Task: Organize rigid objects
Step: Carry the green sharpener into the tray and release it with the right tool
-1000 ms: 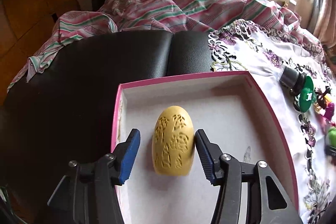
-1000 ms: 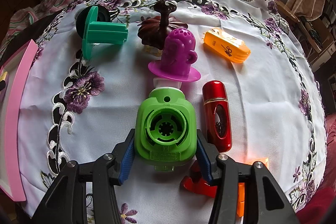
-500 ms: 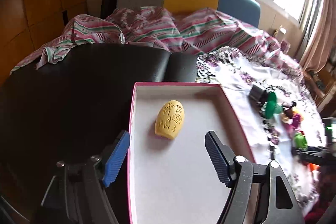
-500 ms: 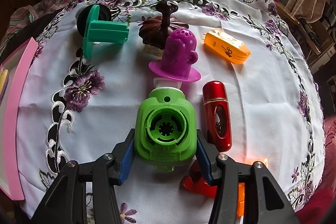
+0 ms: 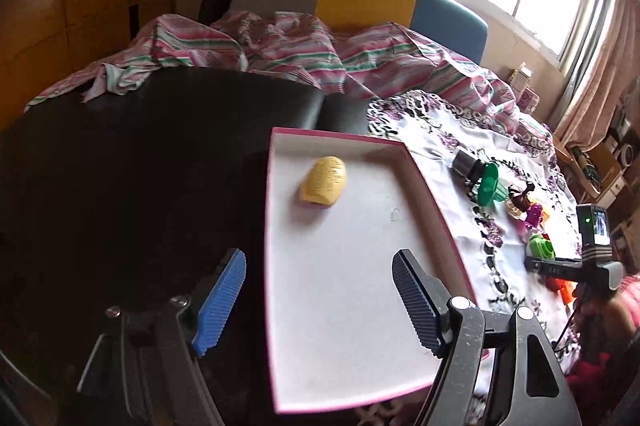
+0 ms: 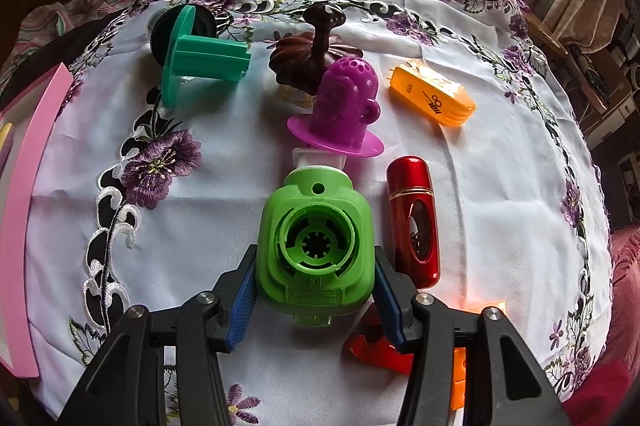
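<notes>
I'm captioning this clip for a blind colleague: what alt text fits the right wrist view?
The right gripper clamps a green plastic block lying on a white floral embroidered tablecloth. Beyond lie a purple perforated cup, a red cylinder, an orange case, a teal spool and a dark brown ornament; a pink tray edge shows left.

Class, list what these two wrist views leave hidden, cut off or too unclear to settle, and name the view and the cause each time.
- Red piece, right wrist view: mostly behind the right gripper; shape unclear.
- Orange piece, same view: hidden behind the gripper's arm.
- Black object, same view: covered by the teal spool.
- Pink box, same view: cut by the left edge.
- Small objects near the purple piece, left wrist view: too small and blurred.
- Box's near corner, left wrist view: behind the left gripper.
</notes>
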Demonstrator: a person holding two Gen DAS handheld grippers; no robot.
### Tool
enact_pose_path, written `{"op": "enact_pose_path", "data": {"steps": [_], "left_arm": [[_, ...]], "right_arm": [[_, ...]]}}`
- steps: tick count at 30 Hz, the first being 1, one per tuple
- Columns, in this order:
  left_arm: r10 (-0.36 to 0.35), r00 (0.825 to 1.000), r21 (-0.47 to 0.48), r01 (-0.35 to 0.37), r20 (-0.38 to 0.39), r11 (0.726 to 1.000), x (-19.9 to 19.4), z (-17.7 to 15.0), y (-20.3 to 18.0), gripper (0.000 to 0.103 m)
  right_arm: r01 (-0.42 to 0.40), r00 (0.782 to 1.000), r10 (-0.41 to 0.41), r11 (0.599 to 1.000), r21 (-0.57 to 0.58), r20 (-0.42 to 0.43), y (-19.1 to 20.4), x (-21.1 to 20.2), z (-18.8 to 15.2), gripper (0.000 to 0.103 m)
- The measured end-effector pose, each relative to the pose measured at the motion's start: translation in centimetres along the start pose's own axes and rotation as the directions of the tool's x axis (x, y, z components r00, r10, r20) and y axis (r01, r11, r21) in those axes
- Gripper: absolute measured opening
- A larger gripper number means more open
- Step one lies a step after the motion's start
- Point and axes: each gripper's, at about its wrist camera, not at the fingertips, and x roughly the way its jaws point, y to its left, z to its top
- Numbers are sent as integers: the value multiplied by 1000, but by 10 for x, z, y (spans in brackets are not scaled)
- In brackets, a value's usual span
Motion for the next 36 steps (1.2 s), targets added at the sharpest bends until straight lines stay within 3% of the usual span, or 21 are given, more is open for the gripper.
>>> {"op": "enact_pose_path", "data": {"steps": [8, 11, 16, 26, 36], "left_arm": [[113, 992, -50, -110, 50, 993, -33, -19, 36, 77], [212, 975, -71, -207, 72, 976, -41, -25, 48, 77], [291, 955, -118, -282, 62, 952, -44, -30, 69, 77], [332, 940, -147, -319, 74, 936, -47, -29, 81, 77], [348, 934, -137, -335, 82, 932, -44, -24, 76, 77]], "right_arm": [[27, 1000, -27, 999, -27, 10, 6, -2, -1, 53], [37, 999, -37, 999, -36, 11, 9, -3, -2, 53], [40, 999, -39, 997, -68, 13, 21, -7, -4, 53], [-35, 999, 38, 988, -151, 19, 76, -17, -12, 53], [-124, 989, 131, 987, -100, 72, 109, -34, -15, 52]]}}
